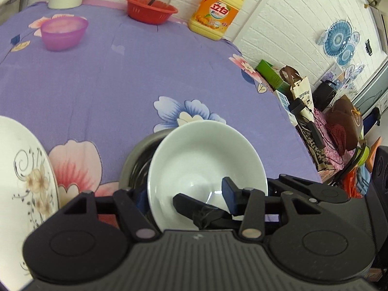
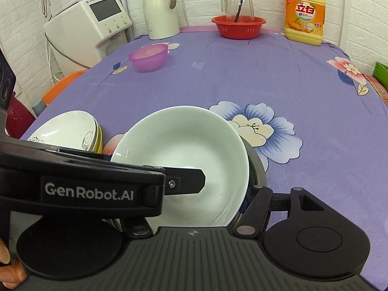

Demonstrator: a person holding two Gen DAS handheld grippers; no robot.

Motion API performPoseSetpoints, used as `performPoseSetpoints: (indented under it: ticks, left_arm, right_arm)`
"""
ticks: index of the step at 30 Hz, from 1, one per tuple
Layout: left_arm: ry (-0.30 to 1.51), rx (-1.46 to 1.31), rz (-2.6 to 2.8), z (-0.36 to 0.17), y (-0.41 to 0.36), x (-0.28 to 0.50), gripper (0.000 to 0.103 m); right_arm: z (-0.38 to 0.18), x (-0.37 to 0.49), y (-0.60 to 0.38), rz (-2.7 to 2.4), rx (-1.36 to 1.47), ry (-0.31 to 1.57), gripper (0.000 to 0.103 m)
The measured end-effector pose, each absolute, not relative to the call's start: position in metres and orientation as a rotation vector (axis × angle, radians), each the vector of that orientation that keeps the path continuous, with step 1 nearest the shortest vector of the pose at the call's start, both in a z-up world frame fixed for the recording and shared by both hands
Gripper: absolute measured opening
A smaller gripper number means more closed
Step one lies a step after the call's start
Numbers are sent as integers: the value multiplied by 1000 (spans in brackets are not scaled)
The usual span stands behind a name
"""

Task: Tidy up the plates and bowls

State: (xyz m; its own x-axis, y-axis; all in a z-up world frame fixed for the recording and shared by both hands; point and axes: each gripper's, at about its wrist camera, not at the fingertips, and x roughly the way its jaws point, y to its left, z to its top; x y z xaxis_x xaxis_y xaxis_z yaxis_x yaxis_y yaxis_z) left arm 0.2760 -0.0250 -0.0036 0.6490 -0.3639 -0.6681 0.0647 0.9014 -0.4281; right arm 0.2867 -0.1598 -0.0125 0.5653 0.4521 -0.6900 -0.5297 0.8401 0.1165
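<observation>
white bowl [image 1: 194, 160] pinched by left gripper [image 1: 206, 198], perhaps over metal bowl [image 1: 135, 155]; right gripper [image 2: 194, 218] wide.

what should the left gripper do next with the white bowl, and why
Probably ease the left gripper down so the white bowl settles level into the steel bowl. Its fingers seem clamped on the near rim, and the white bowl sits tilted, only partly nested.

Matte black left gripper [image 2: 135, 181] with ribbed housing, silver rivets, white GenRobot.AI lettering
</observation>
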Motion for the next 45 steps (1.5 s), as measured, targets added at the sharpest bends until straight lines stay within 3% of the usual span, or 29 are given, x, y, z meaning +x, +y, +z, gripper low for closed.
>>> performPoseSetpoints:
  ticks: [3,4,7,8,20,33,45]
  left_arm:
    - [827,-369,-264,-3,-26,278,55]
    - [827,-365,-272,-3,-27,278,66]
    - [813,-357,-291,0,-26,275,86]
    - [801,-340,-275,3,-27,273,100]
    - [608,-232,-232,55,-11,262,101]
    - [616,-215,-74,46,57,274,101]
    - [594,-222,18,49,133,308,101]
  right_arm:
    - [-14,285,-162,585,-96,773,102]
    - [-14,285,-163,589,-91,771,102]
    - [-14,281,-168,607,-69,763,101]
    - [-12,280,-169,606,-62,756,103]
    - [9,277,-197,551,35,647,103]
    - [3,297,-185,566,70,702,103]
    - [30,356,-109,644,-14,719,103]
